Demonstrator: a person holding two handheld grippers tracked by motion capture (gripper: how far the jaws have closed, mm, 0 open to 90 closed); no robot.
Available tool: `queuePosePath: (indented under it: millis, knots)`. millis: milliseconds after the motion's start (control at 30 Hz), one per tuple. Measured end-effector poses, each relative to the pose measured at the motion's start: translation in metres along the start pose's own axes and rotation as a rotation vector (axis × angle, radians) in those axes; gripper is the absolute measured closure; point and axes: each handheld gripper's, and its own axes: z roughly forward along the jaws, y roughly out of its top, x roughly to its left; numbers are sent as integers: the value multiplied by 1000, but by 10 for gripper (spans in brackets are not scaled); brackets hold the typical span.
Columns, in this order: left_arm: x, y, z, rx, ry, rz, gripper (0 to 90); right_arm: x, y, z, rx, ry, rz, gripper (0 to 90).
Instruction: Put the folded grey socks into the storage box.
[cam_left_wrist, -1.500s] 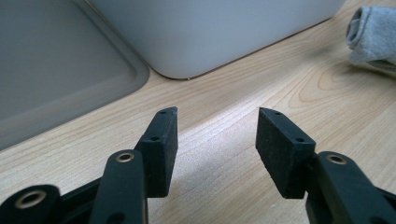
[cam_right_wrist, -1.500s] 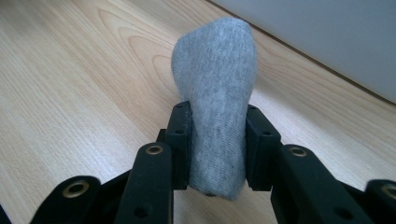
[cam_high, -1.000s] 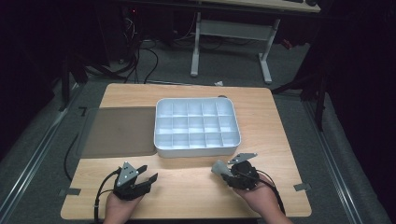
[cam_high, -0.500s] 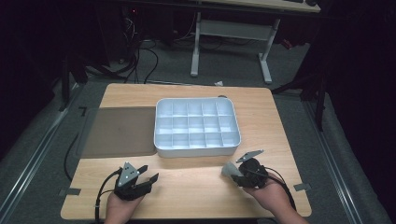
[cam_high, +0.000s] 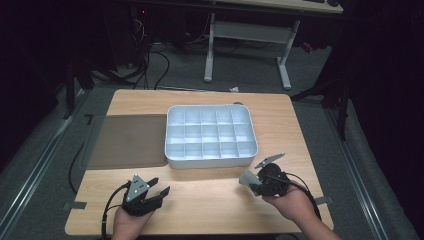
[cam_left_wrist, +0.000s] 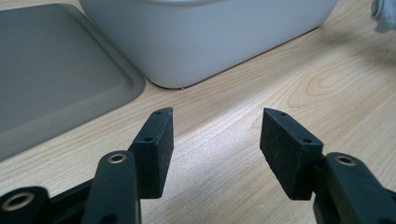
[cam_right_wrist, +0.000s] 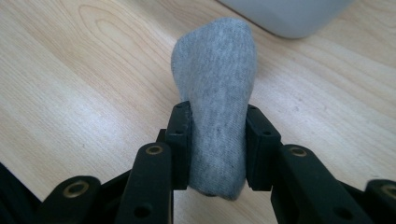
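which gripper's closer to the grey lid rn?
Left. The left gripper sits just below the grey lid; the right gripper, holding a grey cloth, is beyond the white tray.

Pretty sure I'm driving this in a lab or test room, not anybody's home. My landmark is the wooden table (cam_high: 200, 200): it sits on grey carpet under a dark, unlit room. Just beyond its far edge there's a tangle of black cables (cam_high: 150, 60) on the floor, and behind that the white metal legs of a workbench (cam_high: 250, 50). Metal rails (cam_high: 30, 185) run along the floor on both sides of the table. Bits of tape (cam_high: 74, 205) mark its near corners.
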Motion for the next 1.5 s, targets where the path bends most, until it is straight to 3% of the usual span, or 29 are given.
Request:
queuePosePath:
  millis: [333, 600, 1033, 1500]
  knots:
    - [-1, -1, 1, -3, 1, -3, 451, -3, 25, -29, -4, 1, 14, 690]
    - [1, -1, 0, -4, 1, -9, 451, -13, 52, -38, 6, -13, 32, 690]
    - [1, -1, 0, -4, -1, -5, 451, -38, 84, -27, 11, -50, 91, 689]
    - [1, -1, 0, -4, -1, -6, 451, -50, 107, 1, 74, -102, 121, 688]
